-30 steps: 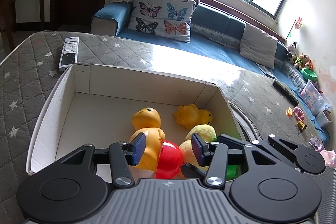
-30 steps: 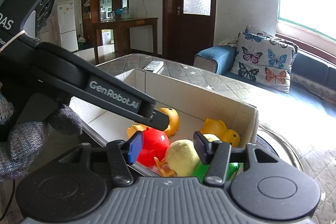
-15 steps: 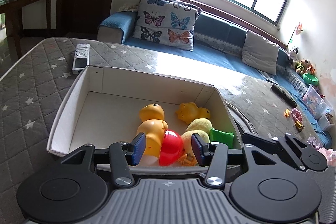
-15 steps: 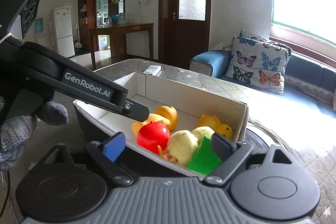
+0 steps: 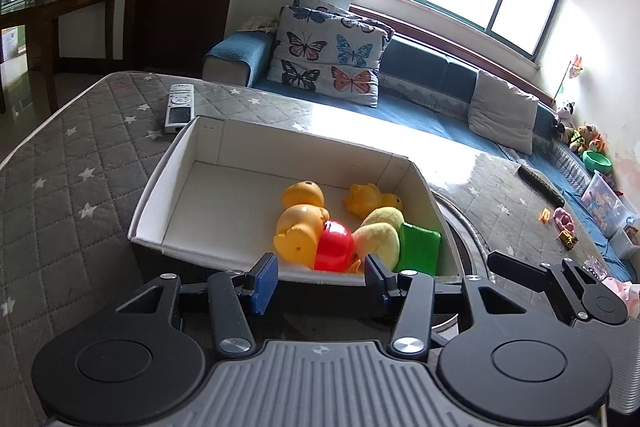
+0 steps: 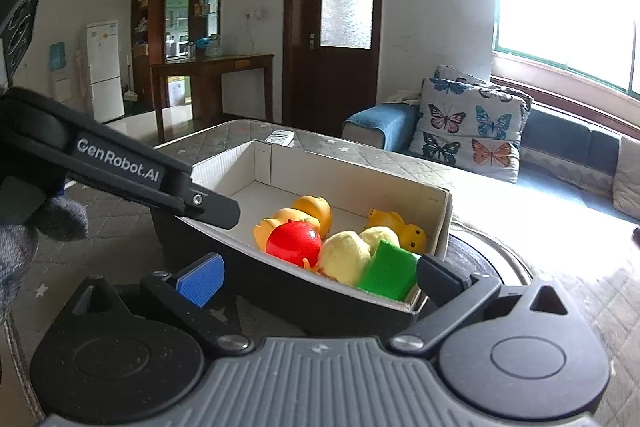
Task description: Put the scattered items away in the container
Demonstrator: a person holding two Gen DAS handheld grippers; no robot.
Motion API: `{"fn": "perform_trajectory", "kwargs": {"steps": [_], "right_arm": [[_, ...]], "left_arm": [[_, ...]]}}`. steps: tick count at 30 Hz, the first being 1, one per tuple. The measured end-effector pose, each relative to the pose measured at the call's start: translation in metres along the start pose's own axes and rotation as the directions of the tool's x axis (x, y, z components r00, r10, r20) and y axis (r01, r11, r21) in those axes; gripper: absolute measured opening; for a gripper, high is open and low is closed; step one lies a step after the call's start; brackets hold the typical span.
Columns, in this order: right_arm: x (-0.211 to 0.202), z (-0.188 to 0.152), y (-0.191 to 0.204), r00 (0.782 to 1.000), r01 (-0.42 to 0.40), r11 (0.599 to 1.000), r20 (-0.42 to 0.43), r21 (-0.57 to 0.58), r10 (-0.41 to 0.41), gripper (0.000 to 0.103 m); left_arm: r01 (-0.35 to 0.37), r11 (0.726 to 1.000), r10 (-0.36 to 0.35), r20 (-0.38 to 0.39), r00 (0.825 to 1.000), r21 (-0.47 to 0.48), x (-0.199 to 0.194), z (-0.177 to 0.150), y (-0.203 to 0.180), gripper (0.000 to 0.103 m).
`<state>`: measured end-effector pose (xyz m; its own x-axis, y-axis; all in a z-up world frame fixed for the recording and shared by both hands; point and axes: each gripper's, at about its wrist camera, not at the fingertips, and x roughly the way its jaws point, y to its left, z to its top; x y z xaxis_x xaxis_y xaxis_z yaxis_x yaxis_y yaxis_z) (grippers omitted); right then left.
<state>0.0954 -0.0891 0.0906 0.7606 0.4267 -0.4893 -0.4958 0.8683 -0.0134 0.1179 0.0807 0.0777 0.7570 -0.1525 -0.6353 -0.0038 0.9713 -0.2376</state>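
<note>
White cardboard box (image 5: 172,183) on quilted grey star-print cover (image 5: 60,179), long axis running away toward sofa (image 5: 432,87), open top up. Toys bunched at near right end: glossy red ball (image 6: 294,241), smooth orange rubber ducks (image 5: 302,223), fuzzy yellow plush (image 6: 344,257), green block (image 6: 386,275) tilted against wall. Left gripper (image 5: 318,281) open, empty. Right gripper (image 6: 320,273) opening wide, nothing between jaws.

- Our right gripper (image 6: 320,277) is opening, now spread wide, nothing between its pads.
- Both grippers sit farther back from the box (image 5: 208,151); the green block (image 6: 386,275) lies uncovered inside.
</note>
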Motion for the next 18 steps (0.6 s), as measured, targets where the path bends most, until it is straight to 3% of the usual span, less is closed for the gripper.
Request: {"fn": "perform_trajectory", "kwargs": {"steps": [18], "right_arm": [[-0.015,-0.026,0.001,0.998,-0.003,0.995,-0.058,0.103,0.009,0.103]], "left_arm": [[-0.065,0.998,0.065,0.002,0.998,-0.001,-0.02,-0.035,-0.004,0.049]]}}
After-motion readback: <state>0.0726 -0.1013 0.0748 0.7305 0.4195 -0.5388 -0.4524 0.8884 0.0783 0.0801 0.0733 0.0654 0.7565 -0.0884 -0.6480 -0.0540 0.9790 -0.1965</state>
